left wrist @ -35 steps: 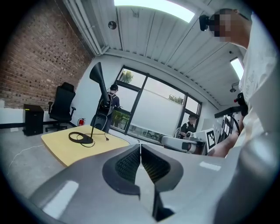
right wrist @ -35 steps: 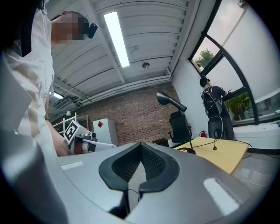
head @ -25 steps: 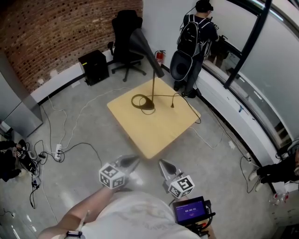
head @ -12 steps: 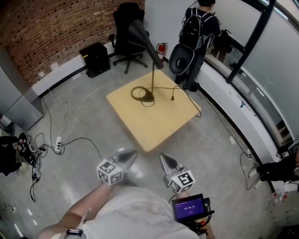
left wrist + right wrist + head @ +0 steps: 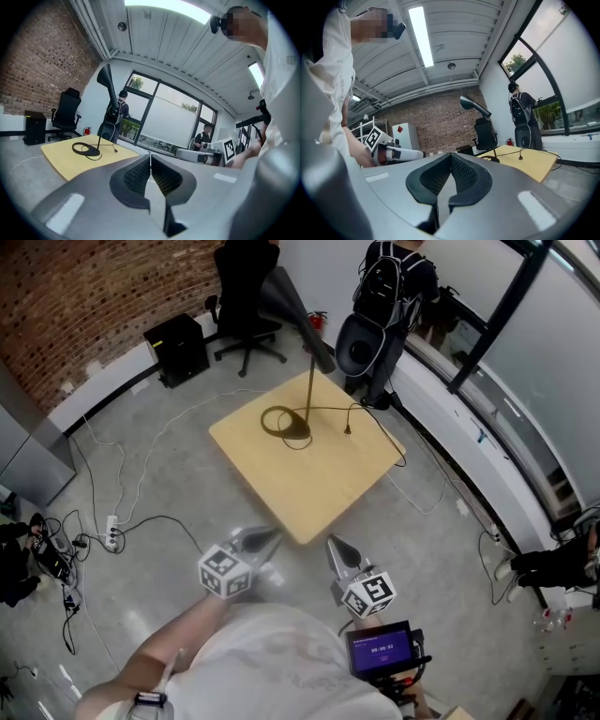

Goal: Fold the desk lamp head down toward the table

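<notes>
Desk lamp stands upright on the far part of the yellow surface. Base sits on the surface, lamp head is raised high above it, tilted, not folded. Cord loops round the base on the surface, with the plug lying loose on the surface beside it. Left tool and right tool are both just off the near edge of the surface, over the floor, well apart from the lamp. Both tools are closed, jaws together, nothing between them. Office chair and a person with a backpack are beyond the surface's far side.
</notes>
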A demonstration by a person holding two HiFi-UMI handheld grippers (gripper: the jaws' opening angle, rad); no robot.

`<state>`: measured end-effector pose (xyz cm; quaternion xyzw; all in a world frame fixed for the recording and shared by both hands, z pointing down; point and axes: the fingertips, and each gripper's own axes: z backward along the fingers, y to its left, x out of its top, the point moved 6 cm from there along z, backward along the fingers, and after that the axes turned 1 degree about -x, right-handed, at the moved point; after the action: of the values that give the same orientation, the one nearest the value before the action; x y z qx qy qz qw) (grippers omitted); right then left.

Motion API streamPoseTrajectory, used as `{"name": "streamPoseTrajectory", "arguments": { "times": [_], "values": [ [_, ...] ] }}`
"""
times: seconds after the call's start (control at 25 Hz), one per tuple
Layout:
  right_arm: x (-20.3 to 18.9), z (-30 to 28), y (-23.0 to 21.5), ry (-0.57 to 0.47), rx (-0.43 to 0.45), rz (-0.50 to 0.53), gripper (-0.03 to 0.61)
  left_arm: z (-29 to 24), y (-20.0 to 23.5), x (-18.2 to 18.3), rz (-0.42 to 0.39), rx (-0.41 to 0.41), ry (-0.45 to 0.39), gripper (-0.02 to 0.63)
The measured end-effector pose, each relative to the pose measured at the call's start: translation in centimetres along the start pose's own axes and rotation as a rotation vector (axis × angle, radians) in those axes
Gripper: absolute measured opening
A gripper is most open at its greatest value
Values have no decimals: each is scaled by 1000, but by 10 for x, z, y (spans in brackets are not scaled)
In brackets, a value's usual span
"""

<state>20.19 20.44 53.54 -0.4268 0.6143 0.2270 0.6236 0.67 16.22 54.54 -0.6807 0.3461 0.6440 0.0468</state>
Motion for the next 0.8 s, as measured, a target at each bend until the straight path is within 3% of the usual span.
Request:
{"name": "streamPoseTrajectory", "arguments": {
  "times": [0.48,0.8],
  "values": [
    [16,-89,8,-4,-107,4,11,20,95,49,-9,-33,-35,8],
    [17,-126,24,14,-130,13,11,28,133,68,-27,-65,-54,8]
  ]
}}
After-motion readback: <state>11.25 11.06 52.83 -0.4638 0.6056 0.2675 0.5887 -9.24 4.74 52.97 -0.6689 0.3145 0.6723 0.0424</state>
